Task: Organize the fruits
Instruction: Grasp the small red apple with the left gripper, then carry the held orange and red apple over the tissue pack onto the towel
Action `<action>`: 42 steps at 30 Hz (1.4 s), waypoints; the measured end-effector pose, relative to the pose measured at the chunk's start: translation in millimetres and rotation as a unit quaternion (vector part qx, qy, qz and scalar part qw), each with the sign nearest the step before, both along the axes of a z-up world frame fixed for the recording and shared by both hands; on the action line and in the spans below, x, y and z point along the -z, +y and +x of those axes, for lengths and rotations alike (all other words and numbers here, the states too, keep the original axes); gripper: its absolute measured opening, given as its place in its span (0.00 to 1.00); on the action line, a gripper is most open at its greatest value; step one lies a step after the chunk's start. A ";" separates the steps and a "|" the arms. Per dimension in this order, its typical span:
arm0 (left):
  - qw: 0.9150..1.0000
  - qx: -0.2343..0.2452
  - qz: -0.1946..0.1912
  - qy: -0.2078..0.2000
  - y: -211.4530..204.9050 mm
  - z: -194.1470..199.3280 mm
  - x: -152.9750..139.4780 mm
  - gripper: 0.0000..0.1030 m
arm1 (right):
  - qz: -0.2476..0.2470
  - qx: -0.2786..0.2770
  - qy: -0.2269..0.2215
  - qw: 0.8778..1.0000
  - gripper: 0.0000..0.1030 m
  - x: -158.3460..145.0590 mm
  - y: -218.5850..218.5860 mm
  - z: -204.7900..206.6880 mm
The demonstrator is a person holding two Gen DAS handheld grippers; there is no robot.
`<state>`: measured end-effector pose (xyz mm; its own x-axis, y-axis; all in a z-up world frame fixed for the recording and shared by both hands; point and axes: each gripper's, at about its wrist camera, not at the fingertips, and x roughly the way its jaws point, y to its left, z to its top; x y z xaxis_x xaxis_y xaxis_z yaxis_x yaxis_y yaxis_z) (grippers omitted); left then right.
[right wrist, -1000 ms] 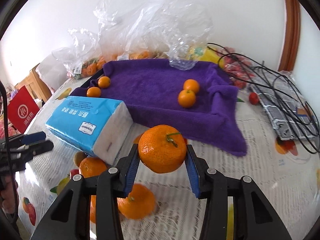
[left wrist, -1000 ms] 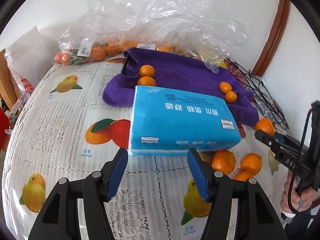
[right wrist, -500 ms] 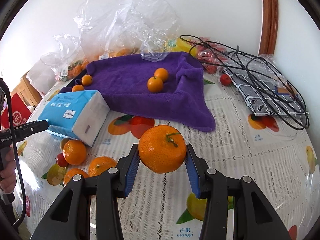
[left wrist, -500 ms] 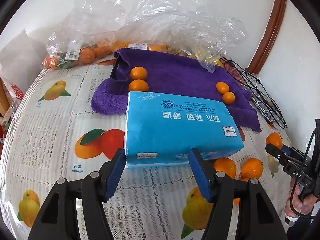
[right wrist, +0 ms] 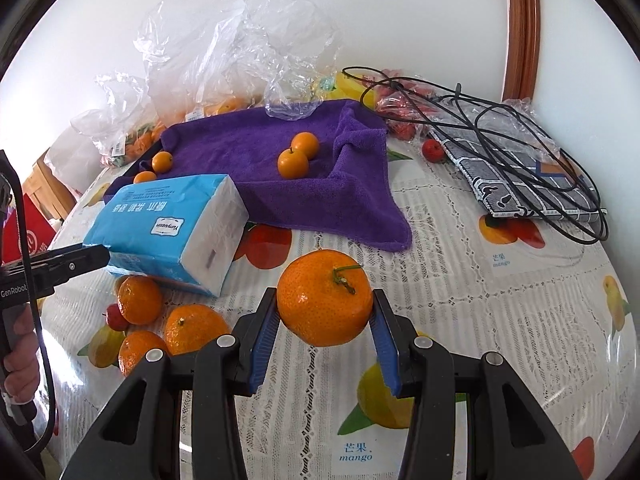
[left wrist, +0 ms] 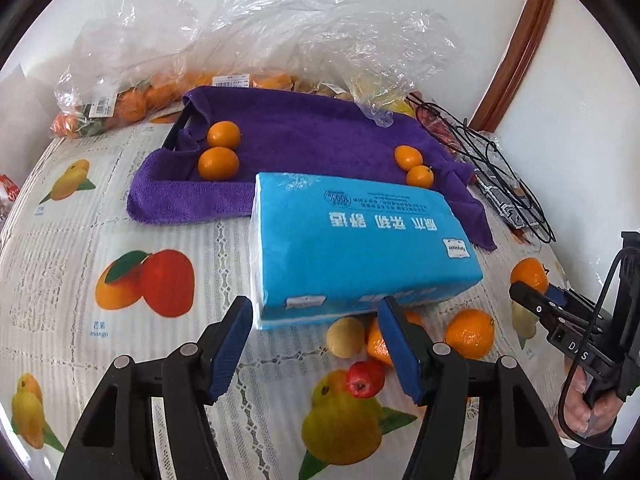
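In the left wrist view, our left gripper (left wrist: 316, 342) hangs over the tabletop (left wrist: 60, 248) with its blue pads apart and nothing between them; the near edge of a blue tissue pack (left wrist: 356, 248) lies just beyond the fingertips. The pack rests tilted, its near right corner propped on loose fruit: a pale yellow fruit (left wrist: 345, 337), a small red fruit (left wrist: 364, 378) and two mandarins (left wrist: 470, 333) lie on the fruit-printed cloth there. Farther off, a purple towel (left wrist: 304, 140) carries two small oranges at its left (left wrist: 219, 147) and two at its right (left wrist: 414, 166). Clear plastic bags (left wrist: 280, 32) holding more fruit are heaped against the far wall. At the right edge, our right gripper (left wrist: 532, 298) comes into view clamped on a mandarin (left wrist: 529, 275).

In the right wrist view, our right gripper (right wrist: 325, 336) is clamped on that mandarin (right wrist: 325, 298), stem up, held above the tabletop (right wrist: 500, 320). To the left, three mandarins (right wrist: 168, 320) lie by the tissue pack (right wrist: 168, 226), with a small red fruit (right wrist: 116, 316) beside them. The left gripper's black tip (right wrist: 76, 260) reaches toward the pack's left end; we cannot tell whether they touch. The purple towel (right wrist: 260, 160) lies beyond, with its pairs of small oranges (right wrist: 298, 156). At the far right, a black cable (right wrist: 520, 128) sprawls over a patterned packet (right wrist: 520, 172).
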<state>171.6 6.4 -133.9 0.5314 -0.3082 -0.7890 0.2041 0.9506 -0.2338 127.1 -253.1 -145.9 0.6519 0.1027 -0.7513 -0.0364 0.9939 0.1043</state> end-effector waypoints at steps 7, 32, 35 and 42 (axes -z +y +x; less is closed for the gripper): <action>1.000 0.011 0.004 0.019 -1.5 -21.9 11.5 0.52 | 0.013 -0.007 -0.006 1.000 0.43 1.4 3.4 -7.4; 1.000 0.018 0.018 0.017 -21.8 -38.7 19.4 0.23 | 0.006 -0.026 -0.002 1.000 0.43 4.2 18.8 -29.6; 1.000 0.008 0.014 0.012 -13.6 -38.4 14.4 0.23 | 0.005 -0.028 -0.007 1.000 0.43 0.2 23.6 -28.4; 1.000 -0.007 0.005 -0.011 3.4 -34.3 -3.0 0.23 | 0.004 -0.029 -0.023 0.999 0.43 -12.6 34.1 -15.7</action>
<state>137.3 9.9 -131.0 0.5523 -0.2923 -0.7807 0.1950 0.9558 -0.2198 111.4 -219.0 -133.3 0.6791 0.1464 -0.7193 -0.0987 0.9892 0.1082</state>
